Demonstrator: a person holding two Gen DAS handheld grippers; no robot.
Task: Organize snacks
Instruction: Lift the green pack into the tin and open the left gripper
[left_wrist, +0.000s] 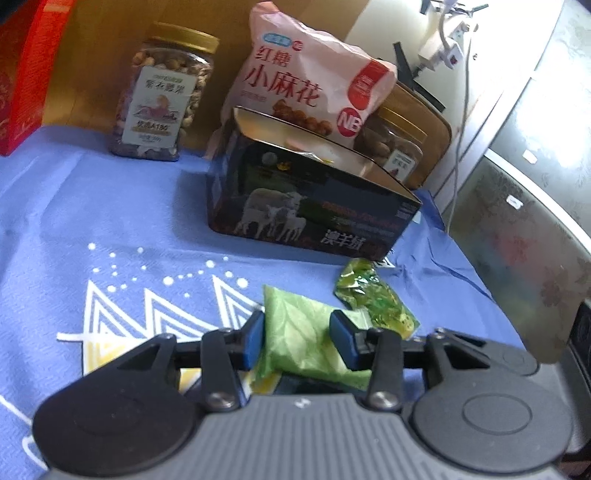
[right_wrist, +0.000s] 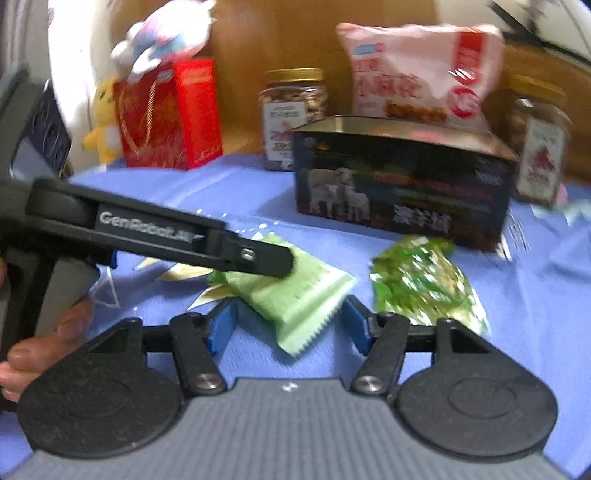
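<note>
A pale green snack packet (left_wrist: 299, 332) lies on the blue cloth (left_wrist: 110, 221). My left gripper (left_wrist: 299, 338) is shut on it, with a blue pad against each side. From the right wrist view that left gripper (right_wrist: 284, 262) reaches in from the left over the packet (right_wrist: 295, 295). My right gripper (right_wrist: 288, 328) is open, and the packet's serrated end lies between its fingers without touching the pads. A shiny green packet (left_wrist: 373, 295) (right_wrist: 421, 280) lies just to the right. Behind them stands an open dark box with sheep on it (left_wrist: 314, 206) (right_wrist: 402, 188).
A pink snack bag (left_wrist: 303, 74) leans behind the box, with a gold-lidded nut jar (left_wrist: 162, 99) to its left and another (right_wrist: 539, 140) to its right. A red gift bag (right_wrist: 166, 114) and plush toys (right_wrist: 166, 33) stand at the far left. A hand (right_wrist: 22, 362) holds the left gripper.
</note>
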